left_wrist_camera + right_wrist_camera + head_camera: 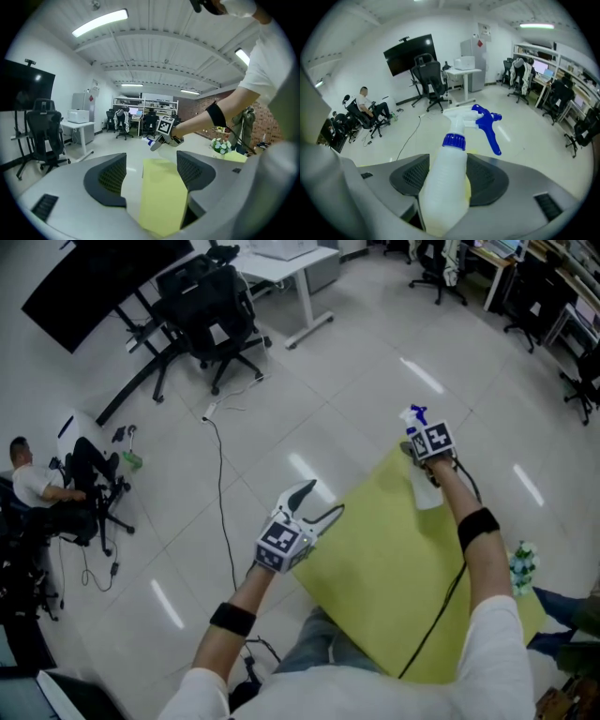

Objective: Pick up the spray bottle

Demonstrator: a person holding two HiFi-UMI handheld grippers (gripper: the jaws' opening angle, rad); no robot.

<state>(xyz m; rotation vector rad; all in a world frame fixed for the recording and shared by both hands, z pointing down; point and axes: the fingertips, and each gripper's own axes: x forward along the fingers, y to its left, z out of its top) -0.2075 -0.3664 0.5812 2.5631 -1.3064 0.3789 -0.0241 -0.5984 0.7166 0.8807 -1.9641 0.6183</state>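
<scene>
**Spray bottle held over the table**

The yellow-green rectangular tabletop (375,568) lies in front of you. Your left gripper (322,502) hovers just off the tabletop's left edge, its jaws apart with nothing between them. Your right gripper (447,176) is clamped on the body of the white plastic spray bottle with blue collar and trigger (424,486), holding it in the air over the tabletop's far corner.

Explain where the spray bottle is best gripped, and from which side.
Grip the spray bottle on its white body below the blue collar, coming from the base end as the right gripper does: the body's sides are even, while the trigger head juts sideways.
</scene>
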